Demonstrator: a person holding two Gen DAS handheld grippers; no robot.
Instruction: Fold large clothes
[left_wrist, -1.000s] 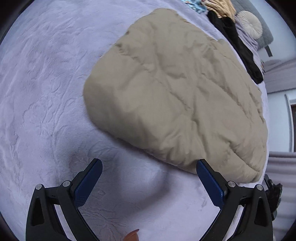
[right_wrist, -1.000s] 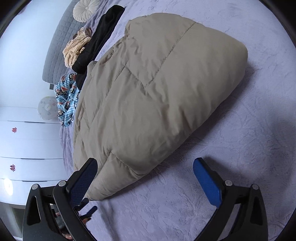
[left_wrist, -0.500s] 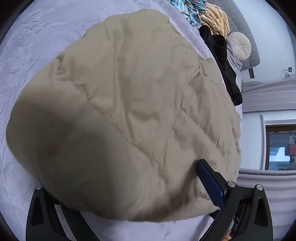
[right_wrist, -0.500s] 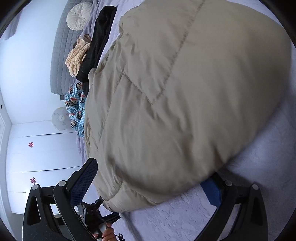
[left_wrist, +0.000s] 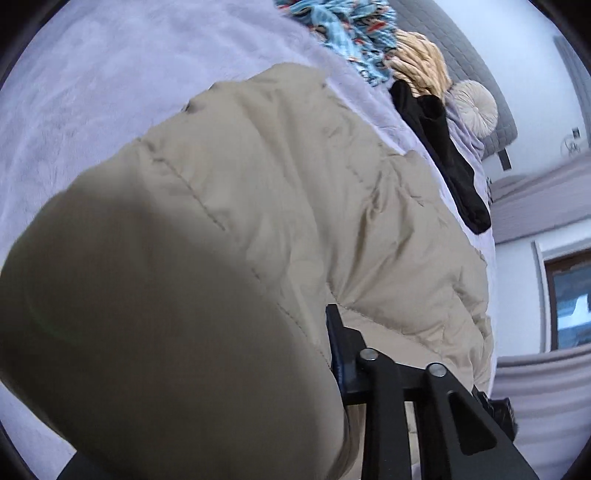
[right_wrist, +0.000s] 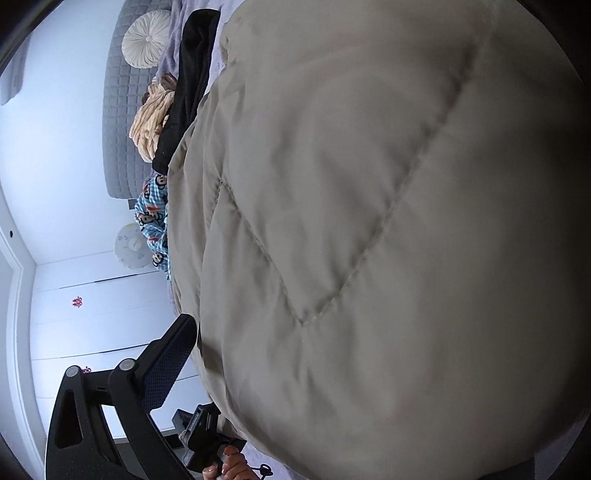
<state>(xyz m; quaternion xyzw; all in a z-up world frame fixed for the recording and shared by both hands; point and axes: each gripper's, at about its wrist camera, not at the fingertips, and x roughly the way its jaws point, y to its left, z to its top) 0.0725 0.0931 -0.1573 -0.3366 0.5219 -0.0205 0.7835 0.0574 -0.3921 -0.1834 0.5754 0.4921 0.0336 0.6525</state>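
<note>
A big beige quilted puffer coat (left_wrist: 258, 206) lies folded on a lilac bedspread (left_wrist: 92, 81). It fills most of the right wrist view (right_wrist: 369, 221). My left gripper has closed on the coat's near edge: only its right finger (left_wrist: 341, 354) shows, pressed against the fabric, the other is buried. My right gripper has one finger (right_wrist: 170, 362) showing at the coat's left edge; the other is hidden under the fabric, which bulges between the jaws.
A black garment (left_wrist: 439, 147), a cream knit (left_wrist: 417, 59) and a blue cartoon-print cloth (left_wrist: 347, 33) lie along the bed's far side. A round cushion (right_wrist: 147, 38) rests against a grey headboard (right_wrist: 118, 122). White wardrobe doors (right_wrist: 92, 314) stand at the left.
Both grippers moved forward from the bare bedspread onto the coat's near edge. The left jaws have narrowed on the fabric; the coat now fills both views.
</note>
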